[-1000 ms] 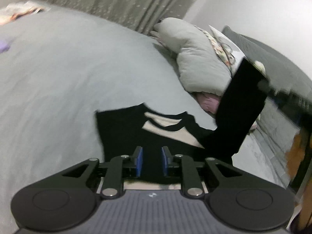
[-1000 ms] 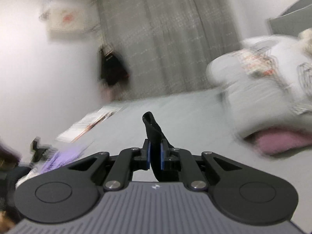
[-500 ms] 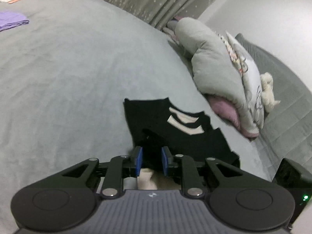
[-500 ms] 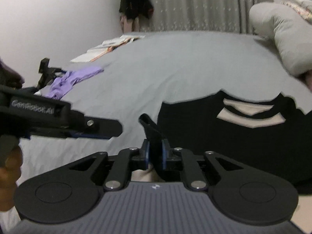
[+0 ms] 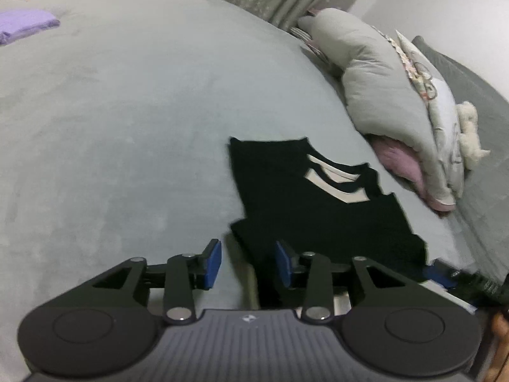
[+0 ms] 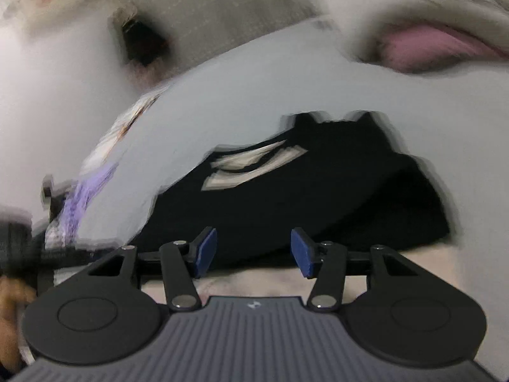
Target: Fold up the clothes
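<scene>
Black garment (image 5: 318, 216) with cream neckline stripes, folded, lying flat on grey bed (image 5: 127, 127)

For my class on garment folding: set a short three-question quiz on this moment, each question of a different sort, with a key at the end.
1. True or false: the left gripper is clamped on the black top.
2. Multiple choice: what lies at the far left of the grey bed cover in the left wrist view? A) a purple garment B) a red towel C) a shoe.
3. Fill in: the pale stripes sit at the black top's ____ end, away from the grippers.

Key
1. False: its jaws stand apart, having just opened, with only the near hem between the pads; the right gripper has just opened too.
2. A
3. Far
</scene>
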Demonstrator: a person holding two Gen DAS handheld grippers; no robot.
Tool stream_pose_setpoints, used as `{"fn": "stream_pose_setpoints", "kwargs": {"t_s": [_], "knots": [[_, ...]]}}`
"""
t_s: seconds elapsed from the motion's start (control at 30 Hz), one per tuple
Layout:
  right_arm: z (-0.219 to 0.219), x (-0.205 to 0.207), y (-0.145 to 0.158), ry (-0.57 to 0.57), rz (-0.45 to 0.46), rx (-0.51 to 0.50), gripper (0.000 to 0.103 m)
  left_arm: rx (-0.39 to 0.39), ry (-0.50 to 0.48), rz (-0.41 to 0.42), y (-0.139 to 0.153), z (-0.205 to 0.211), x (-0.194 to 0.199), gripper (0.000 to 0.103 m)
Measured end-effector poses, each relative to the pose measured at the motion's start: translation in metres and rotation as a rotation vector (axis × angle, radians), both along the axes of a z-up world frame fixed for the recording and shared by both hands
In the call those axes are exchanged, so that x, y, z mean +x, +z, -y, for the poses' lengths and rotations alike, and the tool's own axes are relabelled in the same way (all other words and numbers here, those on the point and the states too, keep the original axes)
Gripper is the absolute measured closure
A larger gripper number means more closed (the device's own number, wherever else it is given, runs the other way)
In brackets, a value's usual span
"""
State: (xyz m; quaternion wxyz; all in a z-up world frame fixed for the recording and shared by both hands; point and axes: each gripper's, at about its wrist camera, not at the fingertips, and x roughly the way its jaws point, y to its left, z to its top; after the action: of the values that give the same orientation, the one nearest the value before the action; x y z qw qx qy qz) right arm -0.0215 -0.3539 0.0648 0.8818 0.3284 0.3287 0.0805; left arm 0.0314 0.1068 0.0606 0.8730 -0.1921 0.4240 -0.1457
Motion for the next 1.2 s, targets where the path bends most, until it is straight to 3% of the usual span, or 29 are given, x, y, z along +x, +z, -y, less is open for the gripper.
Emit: {"fn": "stream_pose_setpoints", "kwargs": {"t_s": [0.07, 0.13, 0.4, 0.5, 0.73, 0.93, 1.2], "knots": [[0.035, -0.001, -0.014, -0.055, -0.003, 0.156, 0.049, -0.024, -0.035, -0.002, -0.005, 0.006, 0.004, 0.055], [0.052, 0.004, -0.024, -0.083, -0.036, 0.249, 0.049, -0.023, -0.048, -0.004, -0.011, 0.013, 0.009, 0.052], [0.055, 0.039, -0.046, -0.121, -0.049, 0.370, 0.049, 0.043, -0.070, 0.063, -0.017, 0.033, 0.016, 0.055], [0.053, 0.047, -0.053, -0.152, -0.059, 0.362, 0.049, 0.053, -0.072, 0.079, -0.016, 0.035, 0.014, 0.055], [0.078, 0.029, -0.057, -0.311, 0.078, 0.520, 0.049, 0.094, -0.065, 0.130, -0.007, 0.048, 0.007, 0.064], [0.088, 0.027, -0.080, -0.399, 0.017, 0.571, 0.049, 0.141, -0.082, 0.129, -0.010, 0.056, 0.008, 0.064], [0.078, 0.037, -0.064, -0.320, -0.001, 0.426, 0.049, 0.134, -0.060, 0.126, -0.008, 0.050, 0.009, 0.064]]}}
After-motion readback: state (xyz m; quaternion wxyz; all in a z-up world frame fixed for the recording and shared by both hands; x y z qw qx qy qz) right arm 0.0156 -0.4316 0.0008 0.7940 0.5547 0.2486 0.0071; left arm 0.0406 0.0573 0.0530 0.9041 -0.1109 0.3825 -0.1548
